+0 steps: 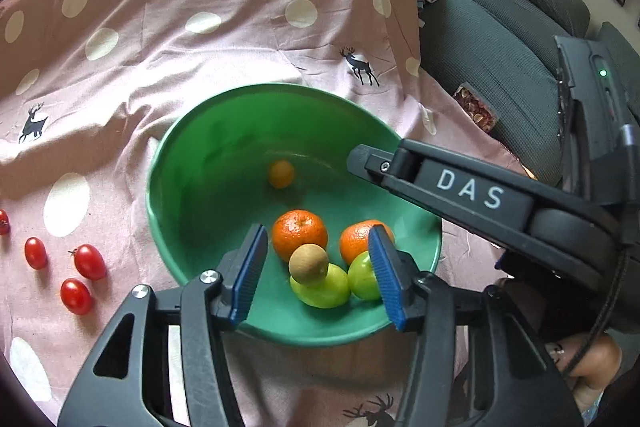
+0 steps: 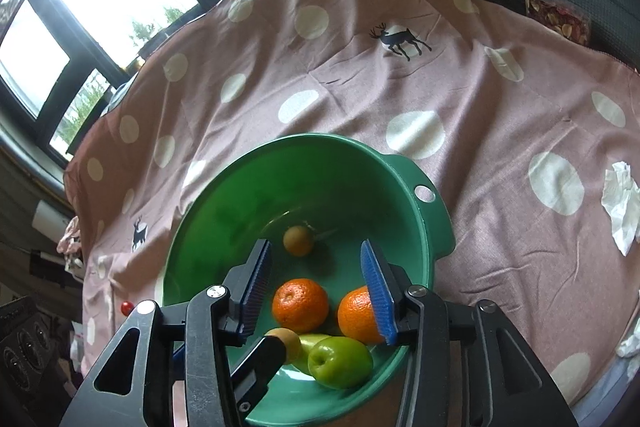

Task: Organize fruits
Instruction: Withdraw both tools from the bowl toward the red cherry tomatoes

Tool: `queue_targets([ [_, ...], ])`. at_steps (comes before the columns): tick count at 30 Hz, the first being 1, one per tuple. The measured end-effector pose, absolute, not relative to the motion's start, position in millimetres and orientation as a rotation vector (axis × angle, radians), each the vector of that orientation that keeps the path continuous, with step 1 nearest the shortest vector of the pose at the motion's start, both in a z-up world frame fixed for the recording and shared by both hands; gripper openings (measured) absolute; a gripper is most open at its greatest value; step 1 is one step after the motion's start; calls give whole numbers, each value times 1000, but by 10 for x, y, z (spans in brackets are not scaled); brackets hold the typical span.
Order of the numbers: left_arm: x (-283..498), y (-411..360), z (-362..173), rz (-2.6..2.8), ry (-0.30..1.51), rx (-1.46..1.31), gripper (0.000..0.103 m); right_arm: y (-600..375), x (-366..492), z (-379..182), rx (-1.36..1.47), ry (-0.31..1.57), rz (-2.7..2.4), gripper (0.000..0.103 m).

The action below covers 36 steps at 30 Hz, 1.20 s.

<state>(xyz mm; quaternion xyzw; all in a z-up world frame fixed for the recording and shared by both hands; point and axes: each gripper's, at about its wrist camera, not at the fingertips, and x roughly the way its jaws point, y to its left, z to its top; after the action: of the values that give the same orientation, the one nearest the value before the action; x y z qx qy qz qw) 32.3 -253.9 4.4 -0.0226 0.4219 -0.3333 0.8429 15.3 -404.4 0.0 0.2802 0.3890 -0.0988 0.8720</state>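
A green bowl (image 1: pixel 157 163) (image 2: pixel 312 139) on the pink dotted cloth holds two oranges (image 1: pixel 300 229) (image 2: pixel 300 303), two green fruits (image 1: pixel 362 277) (image 2: pixel 340 361), and a small brown fruit (image 1: pixel 308 264) resting on them. Another small yellowish fruit (image 1: pixel 281 173) (image 2: pixel 298 240) lies alone mid-bowl. My left gripper (image 1: pixel 318 277) hangs open over the near fruit pile, and the brown fruit shows between its pads untouched. Over the oranges my right gripper (image 2: pixel 318 289) is open and holds nothing. Several cherry tomatoes (image 1: pixel 90 261) lie on the cloth left of the bowl.
A grey sofa (image 1: pixel 500 27) stands to the right of the cloth, with a snack packet (image 1: pixel 478 109) (image 2: pixel 558 17) on it. A crumpled white tissue (image 2: pixel 622 211) lies on the cloth at the right. Windows run along the far side.
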Motion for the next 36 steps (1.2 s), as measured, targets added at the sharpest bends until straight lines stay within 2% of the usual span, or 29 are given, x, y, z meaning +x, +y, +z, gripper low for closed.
queue_targets([
  [3, 265, -2345, 148, -687, 871, -74, 60, -3978, 166, 43, 564, 801, -204, 64],
  [6, 243, -2109, 226, -648, 859, -87, 63, -3893, 171, 96, 548, 786, -189, 70],
  [13, 387, -1393, 294, -459, 856, -138, 63, -3625, 243, 170, 493, 763, -150, 74],
  [15, 420, -1171, 305, -389, 836, -131, 63, -3531, 273, 167, 471, 765, -132, 79],
  [25, 561, -279, 225, -197, 789, -210, 63, -3004, 440, 129, 333, 786, -92, 79],
  [36, 729, 124, 34, -118, 828, -287, 62, -2557, 505, 49, 226, 790, -45, 79],
])
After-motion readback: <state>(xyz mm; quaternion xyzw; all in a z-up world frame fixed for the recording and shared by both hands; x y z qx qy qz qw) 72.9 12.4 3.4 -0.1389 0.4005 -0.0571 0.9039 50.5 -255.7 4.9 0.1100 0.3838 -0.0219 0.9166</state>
